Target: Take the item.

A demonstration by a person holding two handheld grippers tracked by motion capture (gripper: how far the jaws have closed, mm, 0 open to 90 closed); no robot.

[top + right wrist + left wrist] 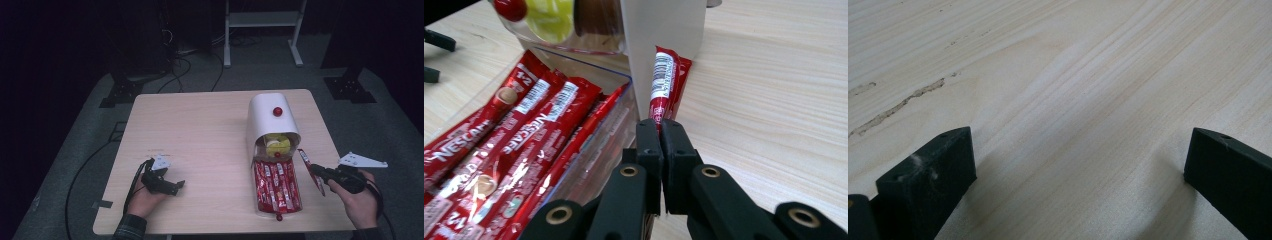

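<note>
A: On the pale wooden surface [200,130], right of centre, stands a white curved-top dispenser box [270,120] with a clear pull-out tray [278,187] drawn toward the near edge, presumably so it can be filled.

B: And the sachets?

A: Roughly five red Nescafé stick sachets [276,186] lie in it; one more red stick sachet [663,82] is pinched in the right claw [659,127], just right of the tray.

B: The left claw [172,186]?

A: Wide, empty, resting at the near left.

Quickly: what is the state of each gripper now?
Left gripper: open, holding nothing, over the table.
Right gripper: closed on a red coffee stick.
</note>
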